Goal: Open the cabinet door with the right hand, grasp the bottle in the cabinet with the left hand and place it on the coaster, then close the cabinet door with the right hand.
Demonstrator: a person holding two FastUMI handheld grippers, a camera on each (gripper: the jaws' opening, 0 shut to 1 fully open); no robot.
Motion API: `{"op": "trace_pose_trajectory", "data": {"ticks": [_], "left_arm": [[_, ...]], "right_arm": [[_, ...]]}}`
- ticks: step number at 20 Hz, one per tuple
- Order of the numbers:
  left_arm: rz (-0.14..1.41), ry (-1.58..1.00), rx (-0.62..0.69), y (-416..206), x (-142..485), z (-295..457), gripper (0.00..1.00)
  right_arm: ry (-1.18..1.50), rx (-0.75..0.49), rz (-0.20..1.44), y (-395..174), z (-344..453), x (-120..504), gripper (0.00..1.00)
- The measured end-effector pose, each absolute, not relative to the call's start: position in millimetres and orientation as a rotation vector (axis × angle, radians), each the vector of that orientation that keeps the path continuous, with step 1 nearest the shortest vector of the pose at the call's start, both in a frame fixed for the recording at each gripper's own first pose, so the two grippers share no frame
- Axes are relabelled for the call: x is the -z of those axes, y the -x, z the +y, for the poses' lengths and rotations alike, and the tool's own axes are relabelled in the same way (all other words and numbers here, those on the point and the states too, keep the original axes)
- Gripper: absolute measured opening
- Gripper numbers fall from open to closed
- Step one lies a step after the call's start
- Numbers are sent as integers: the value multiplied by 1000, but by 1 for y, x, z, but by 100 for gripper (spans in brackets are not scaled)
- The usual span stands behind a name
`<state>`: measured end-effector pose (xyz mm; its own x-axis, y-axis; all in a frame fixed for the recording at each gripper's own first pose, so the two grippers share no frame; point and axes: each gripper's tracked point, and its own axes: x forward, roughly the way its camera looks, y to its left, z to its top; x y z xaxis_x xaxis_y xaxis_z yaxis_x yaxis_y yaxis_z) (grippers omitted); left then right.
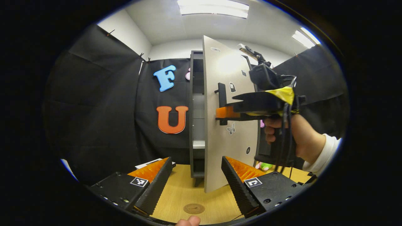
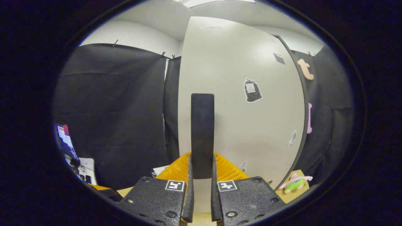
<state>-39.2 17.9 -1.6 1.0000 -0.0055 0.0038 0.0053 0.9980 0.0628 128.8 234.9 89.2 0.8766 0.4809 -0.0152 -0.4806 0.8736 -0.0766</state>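
A light wooden table carries the items. A tall grey cabinet stands upright on it toward the back. A round brown coaster lies flat near the front edge, well apart from the cabinet base. A small pink and green plush toy lies on the table beside the cabinet. White papers rest at the left.

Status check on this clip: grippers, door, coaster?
Right gripper jaws clamped on the door handle. Cabinet door swung partly open. Left gripper jaws open, empty, above the coaster. Bottle not made out.
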Motion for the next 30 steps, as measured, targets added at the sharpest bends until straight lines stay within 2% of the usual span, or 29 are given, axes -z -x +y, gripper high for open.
{"op": "trace_pose_trajectory", "data": {"ticks": [10, 18, 24, 30], "left_arm": [[-22, -34, 0, 34, -4, 4, 95], [-27, -16, 41, 32, -3, -26, 95], [-12, -13, 72, 33, 1, -48, 95], [-3, -6, 101, 33, 5, -62, 95]], "right_arm": [[71, -493, 11, -67, 162, -93, 25], [74, -429, 9, -39, 100, -95, 24], [28, -371, 24, -26, 42, -101, 13], [30, -272, 2, -23, -10, -105, 10]]}}
